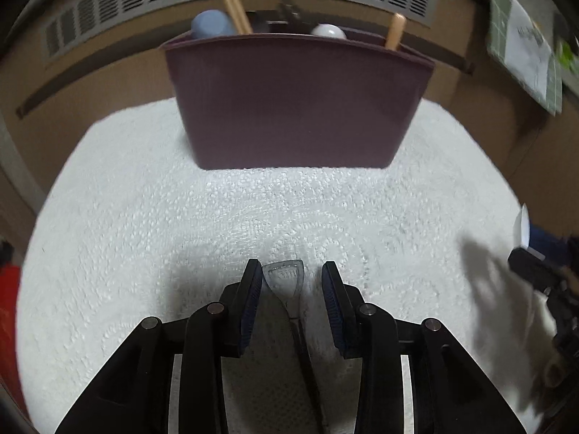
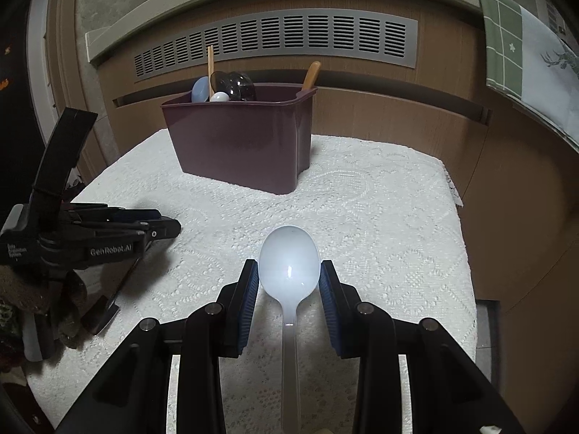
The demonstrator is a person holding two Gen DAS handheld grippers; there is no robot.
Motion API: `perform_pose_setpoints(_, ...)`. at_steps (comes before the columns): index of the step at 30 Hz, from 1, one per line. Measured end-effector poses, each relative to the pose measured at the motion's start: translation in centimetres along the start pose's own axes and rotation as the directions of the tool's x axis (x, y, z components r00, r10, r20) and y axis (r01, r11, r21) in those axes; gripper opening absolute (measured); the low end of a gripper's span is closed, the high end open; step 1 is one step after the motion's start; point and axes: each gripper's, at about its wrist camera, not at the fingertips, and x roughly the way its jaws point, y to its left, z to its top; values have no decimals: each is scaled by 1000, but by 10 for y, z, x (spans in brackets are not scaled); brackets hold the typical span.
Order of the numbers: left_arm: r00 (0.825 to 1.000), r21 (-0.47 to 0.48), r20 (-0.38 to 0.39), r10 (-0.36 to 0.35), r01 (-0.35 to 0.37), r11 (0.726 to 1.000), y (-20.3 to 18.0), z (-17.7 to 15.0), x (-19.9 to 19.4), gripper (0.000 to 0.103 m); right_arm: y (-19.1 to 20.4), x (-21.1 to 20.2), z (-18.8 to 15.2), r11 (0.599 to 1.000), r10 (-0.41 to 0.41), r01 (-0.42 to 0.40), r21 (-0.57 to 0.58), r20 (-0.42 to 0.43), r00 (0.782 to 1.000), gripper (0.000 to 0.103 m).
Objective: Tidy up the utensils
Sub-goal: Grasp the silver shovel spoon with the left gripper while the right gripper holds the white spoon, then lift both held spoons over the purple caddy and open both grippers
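Left wrist view sits low over the white cloth (image 1: 144,217), looking straight at the broad side of the maroon bin (image 1: 296,105), close in. Right wrist view rides higher and further back, facing the bin's corner (image 2: 246,137). Both share bin, cloth and the vent grille (image 2: 282,39) behind.

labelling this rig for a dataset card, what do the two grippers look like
Both the left gripper and the right gripper are black linkage jaws with round silver pivot pins and blue ribbed pads. Seen from the right wrist, the left gripper's body carries white "GenRobot.AI" lettering. No sleeves or cables are visible.
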Motion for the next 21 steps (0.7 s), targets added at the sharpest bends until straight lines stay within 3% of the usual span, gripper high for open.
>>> perform_pose_setpoints(6,999,-31,-53,0,-2,1000,1,8,3,35,3,-2,-4,1000,-19,20,-18,26,999,31)
perform_pose_setpoints(10,1000,-16,-23,-12,12,1000,-2,8,-2,24,2,-10,-2,999,-34,35,-15,59,998,31)
perform_pose_setpoints(14,994,12,93,-65,64,998,0,-1,-44,24,3,-21,-1,1000,-22,23,-13,86,996,31)
perform_pose_setpoints(19,965,-1,229,-125,129,992,10,-8,-95,24,5,-27,2,1000,13,-14,18,87,996,31)
perform_pose_setpoints(21,953,11,278,-120,121,993,10,-8,-110,24,6,-29,4,999,21,-24,31,89,996,31)
